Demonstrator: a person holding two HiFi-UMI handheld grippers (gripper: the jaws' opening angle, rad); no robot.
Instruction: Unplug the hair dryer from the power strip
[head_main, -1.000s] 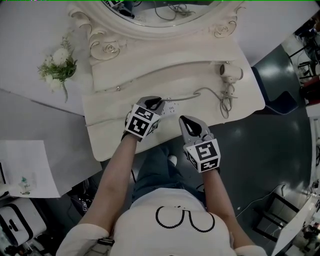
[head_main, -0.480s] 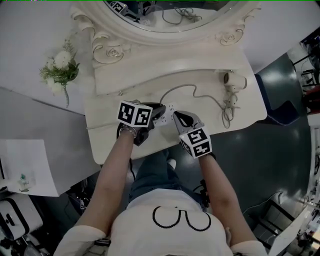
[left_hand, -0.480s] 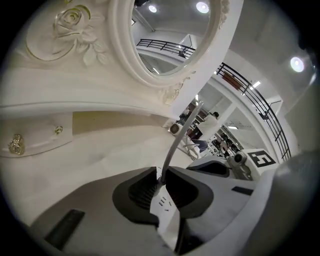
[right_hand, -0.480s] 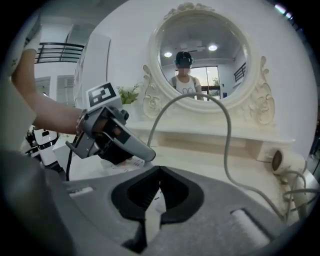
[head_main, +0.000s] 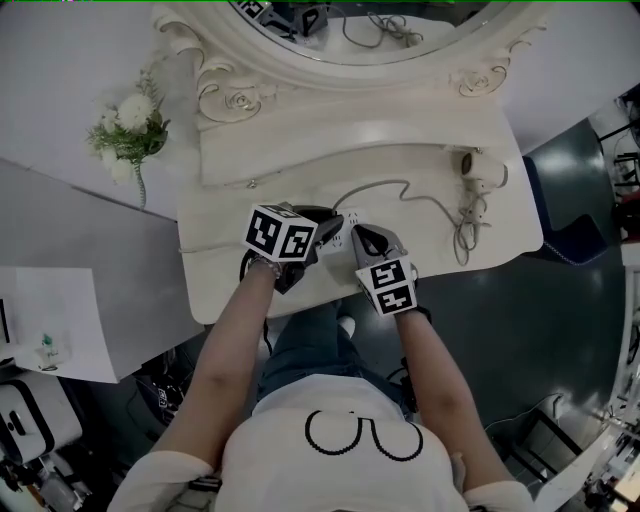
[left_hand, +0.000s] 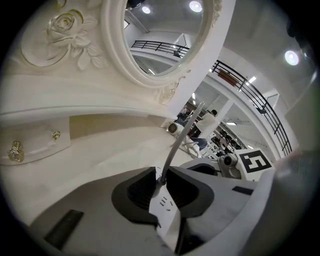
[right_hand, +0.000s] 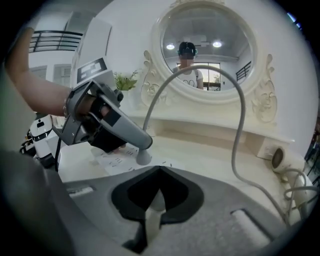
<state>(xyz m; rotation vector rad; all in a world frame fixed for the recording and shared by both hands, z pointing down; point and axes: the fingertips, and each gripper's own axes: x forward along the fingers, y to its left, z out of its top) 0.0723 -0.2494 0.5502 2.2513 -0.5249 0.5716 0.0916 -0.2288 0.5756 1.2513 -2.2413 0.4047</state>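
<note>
Cream vanity (head_main: 215, 255) fills the middle of the head view, and the strip (right_hand: 117, 160) is laid on its front part, at the frame's centre, between the two grippers. A grey plug (right_hand: 143, 157) is seen on the strip's top, with the cord (left_hand: 173, 146) rising from it; whether its pins are seated cannot be told. The plug is clamped at the tips of the left gripper (left_hand: 161, 179), whose jaws are drawn almost together, with only the plug's width left between them. The right gripper (right_hand: 159, 172) is set just to the right in the head view. Its jaws are closed on a white edge, taken to be the strip's near end. The two grippers are held close together, their marker cubes turned up toward the head camera.

From the plug the cord is carried up in an arch, then down and across the tabletop toward the right of the frame, where it is gathered in loose loops beside the dryer (head_main: 483, 172). The dryer is laid at the vanity's right end, near the edge and well apart from the strip.

Along the top of the frame an oval mirror (head_main: 380, 30) is set in a frame carved with roses and scrolls. Flowers (head_main: 130, 125) are seen at the upper left, off the vanity — on a grey surface beside it. Paper (head_main: 50, 325) is laid at the lower left.
</note>
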